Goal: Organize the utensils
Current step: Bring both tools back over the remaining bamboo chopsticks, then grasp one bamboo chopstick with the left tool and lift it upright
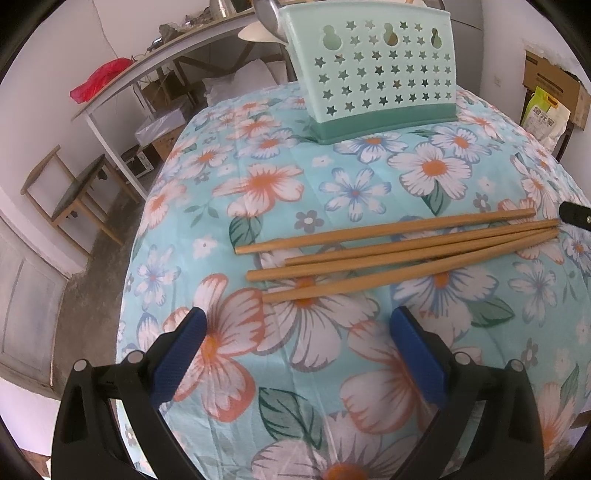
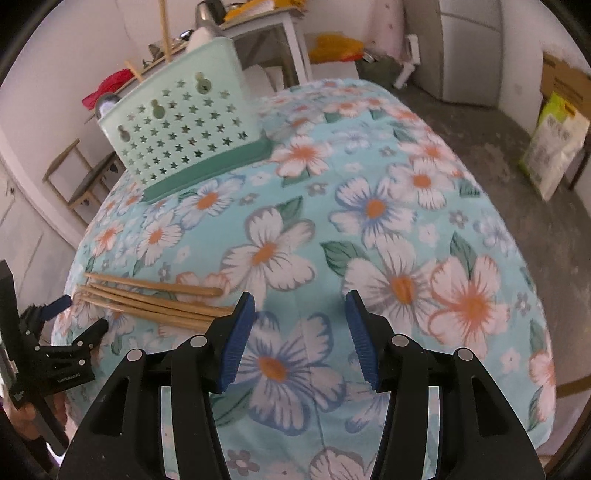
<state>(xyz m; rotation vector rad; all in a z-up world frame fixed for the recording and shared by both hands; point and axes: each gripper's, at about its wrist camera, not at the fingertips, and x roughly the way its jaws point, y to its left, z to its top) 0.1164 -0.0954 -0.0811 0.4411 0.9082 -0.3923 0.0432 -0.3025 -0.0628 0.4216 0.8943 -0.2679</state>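
Note:
Several wooden chopsticks lie side by side on the flowered tablecloth, just ahead of my left gripper, which stands open above the cloth with nothing between its blue pads. A mint-green utensil holder with star holes stands at the table's far edge, with a metal spoon sticking out of it. In the right wrist view the chopsticks lie to the left of my right gripper, which is open and empty over the cloth. The holder stands far left there.
My left gripper's black body shows at the right wrist view's left edge, held by a hand. Around the table are a white desk, a wooden chair, cardboard boxes and a bag on a concrete floor.

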